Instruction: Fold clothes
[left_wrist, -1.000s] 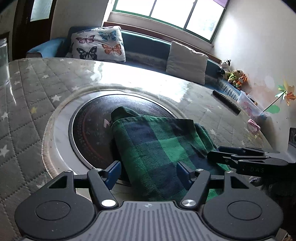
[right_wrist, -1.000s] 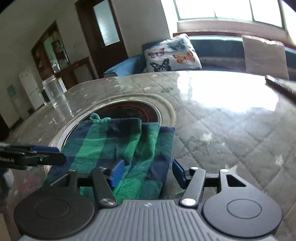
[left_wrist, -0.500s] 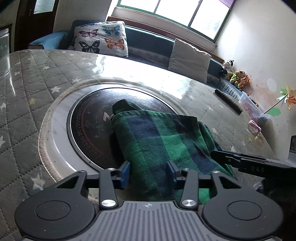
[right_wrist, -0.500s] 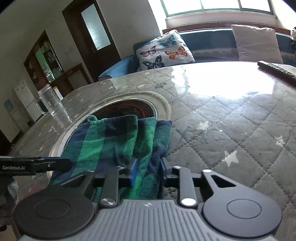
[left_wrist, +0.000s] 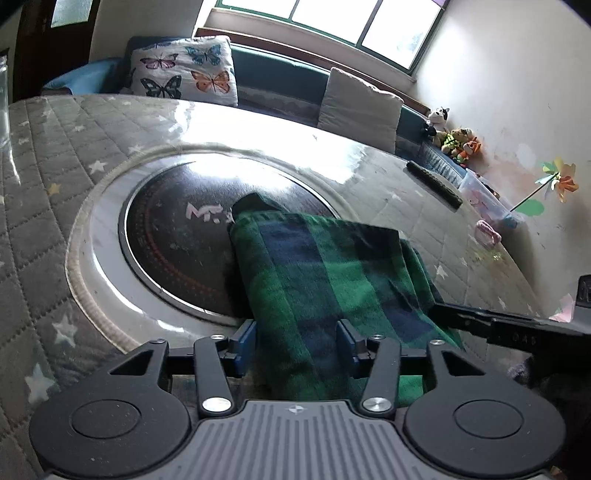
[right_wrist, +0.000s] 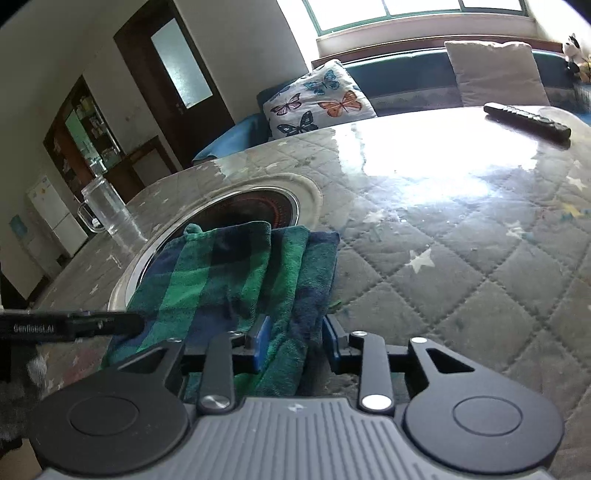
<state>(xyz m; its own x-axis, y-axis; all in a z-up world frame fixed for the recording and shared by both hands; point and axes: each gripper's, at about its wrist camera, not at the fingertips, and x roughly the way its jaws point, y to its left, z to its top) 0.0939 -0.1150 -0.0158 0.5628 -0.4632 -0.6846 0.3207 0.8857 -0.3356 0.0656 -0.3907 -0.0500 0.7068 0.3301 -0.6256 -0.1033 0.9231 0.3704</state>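
A green and navy plaid cloth (left_wrist: 332, 288) lies folded in layers, partly over the round black cooktop (left_wrist: 177, 236) set in the table. My left gripper (left_wrist: 297, 343) is shut on the cloth's near left end, its blue pads (left_wrist: 243, 343) pressing the fabric. My right gripper (right_wrist: 293, 343) is shut on the cloth's (right_wrist: 229, 273) near right end, bunched between the pads (right_wrist: 260, 341). Each gripper's fingers show at the edge of the other's view.
The table has a grey quilted star cover (right_wrist: 461, 258) under glossy plastic. A glass jug (right_wrist: 107, 218) stands at the left. A black remote (right_wrist: 526, 120) lies at the far right. A small plastic box (left_wrist: 487, 199) sits by the wall; cushions (left_wrist: 184, 75) lie beyond.
Both grippers have closed from open onto the near edge of the cloth. The near edge has bunched and lifted slightly between the pads.
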